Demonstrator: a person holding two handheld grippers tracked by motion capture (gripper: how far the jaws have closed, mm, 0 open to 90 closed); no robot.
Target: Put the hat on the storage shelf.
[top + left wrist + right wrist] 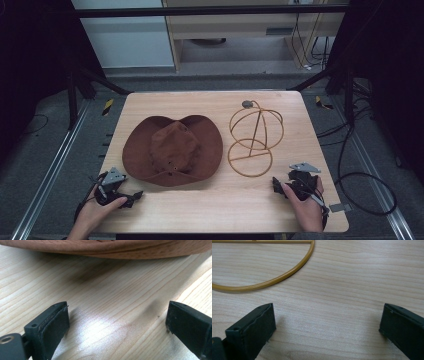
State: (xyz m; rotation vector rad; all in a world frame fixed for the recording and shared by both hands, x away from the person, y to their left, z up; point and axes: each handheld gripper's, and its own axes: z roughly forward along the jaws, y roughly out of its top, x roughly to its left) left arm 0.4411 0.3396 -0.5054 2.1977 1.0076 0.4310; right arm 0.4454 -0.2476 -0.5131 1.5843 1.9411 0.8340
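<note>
A brown wide-brimmed hat [173, 150] lies flat on the wooden table [210, 200], left of centre. To its right stands a gold wire hat stand [255, 135] with a round base ring. My left gripper [134, 197] rests low on the table near the front left corner, jaws wide open with bare wood between them; the hat's brim [105, 250] crosses the top of the left gripper view. My right gripper [276, 184] sits at the front right, open too, and the stand's base ring [274, 278] curves just ahead of it.
Metal rails run along both sides of the table. Black cables [360, 175] lie on the floor to the right. A pale cabinet [250, 30] and frame legs stand beyond the far edge.
</note>
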